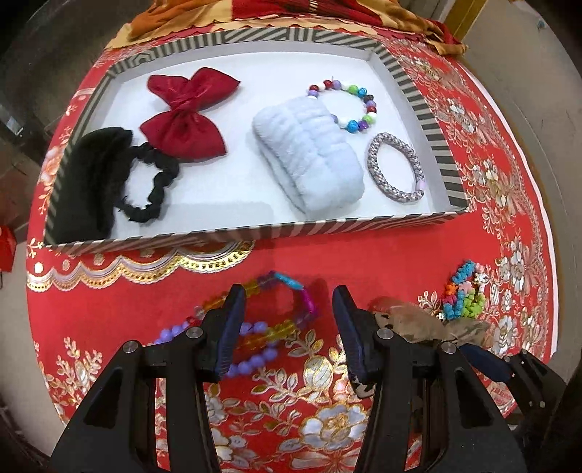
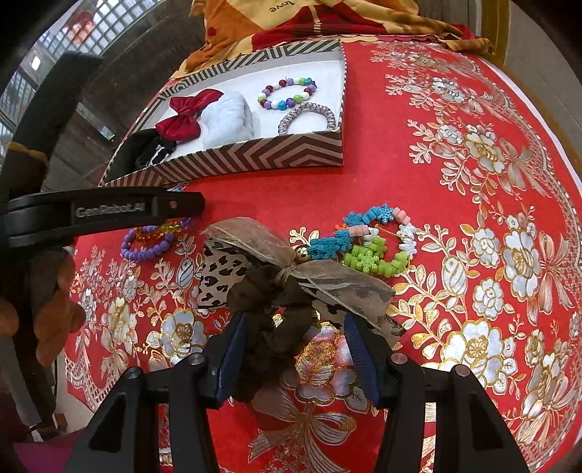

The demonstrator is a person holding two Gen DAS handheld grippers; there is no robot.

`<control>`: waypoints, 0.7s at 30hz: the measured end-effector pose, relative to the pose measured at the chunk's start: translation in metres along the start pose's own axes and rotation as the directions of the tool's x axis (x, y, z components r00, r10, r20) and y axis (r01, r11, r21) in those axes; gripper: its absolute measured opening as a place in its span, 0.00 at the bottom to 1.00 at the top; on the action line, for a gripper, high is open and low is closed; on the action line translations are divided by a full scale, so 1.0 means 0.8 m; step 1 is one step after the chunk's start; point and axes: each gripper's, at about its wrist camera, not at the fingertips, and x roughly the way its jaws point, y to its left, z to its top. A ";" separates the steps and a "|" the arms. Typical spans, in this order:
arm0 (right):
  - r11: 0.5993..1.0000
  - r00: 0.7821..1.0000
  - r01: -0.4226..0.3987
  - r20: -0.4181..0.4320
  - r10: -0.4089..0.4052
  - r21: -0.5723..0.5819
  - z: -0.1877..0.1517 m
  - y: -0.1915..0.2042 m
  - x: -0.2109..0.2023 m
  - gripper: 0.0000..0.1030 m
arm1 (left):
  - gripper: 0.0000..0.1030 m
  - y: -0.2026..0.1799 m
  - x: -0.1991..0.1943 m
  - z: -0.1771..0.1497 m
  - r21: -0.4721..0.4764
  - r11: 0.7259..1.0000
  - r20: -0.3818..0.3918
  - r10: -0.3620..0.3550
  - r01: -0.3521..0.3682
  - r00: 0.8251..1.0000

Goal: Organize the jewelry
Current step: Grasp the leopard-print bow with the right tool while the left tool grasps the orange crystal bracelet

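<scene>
My left gripper [image 1: 289, 313] is open just above the red cloth. A purple bead bracelet [image 1: 251, 360] and a clear coloured bead bracelet [image 1: 276, 287] lie under and between its fingers, not pinched. My right gripper [image 2: 296, 349] is open around a brown scrunchie [image 2: 269, 316] tied with a gauzy ribbon bow [image 2: 254, 236]. The scrunchie touches the left pad, and cloth shows beside the right pad. The striped tray [image 1: 254, 231] holds a red bow [image 1: 185, 116], a black scrunchie [image 1: 145, 189], a pale blue fluffy band [image 1: 309, 156], a coloured bead bracelet [image 1: 349, 105] and a silver woven bracelet [image 1: 396, 167].
Snowflake bead bracelets [image 2: 378, 240] lie on the cloth right of the ribbon bow. A leopard-print piece [image 2: 218, 269] sits under the ribbon. A black furry item [image 1: 91, 182] fills the tray's left end. Folded orange and red fabric [image 1: 254, 14] lies behind the tray.
</scene>
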 end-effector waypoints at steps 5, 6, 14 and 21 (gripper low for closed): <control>1.000 1.000 0.001 0.004 -0.001 0.007 -0.001 -0.001 -0.001 0.51 | 0.47 -0.015 0.003 0.002 0.031 0.999 0.021 0.009 -0.009 1.000; 1.000 1.000 0.004 0.004 -0.004 0.007 -0.001 -0.001 -0.001 0.51 | 0.39 -0.018 0.003 0.003 0.035 0.999 0.025 0.007 -0.008 1.000; 0.999 0.999 0.039 0.026 -0.038 -0.032 -0.002 0.008 0.003 0.47 | 0.06 -0.004 0.006 0.004 0.010 0.995 0.008 -0.099 0.099 0.995; 0.998 0.999 0.015 0.048 -0.012 -0.065 -0.004 0.009 0.002 0.17 | 0.04 0.037 -0.013 0.002 -0.055 0.981 0.007 -0.184 0.184 0.983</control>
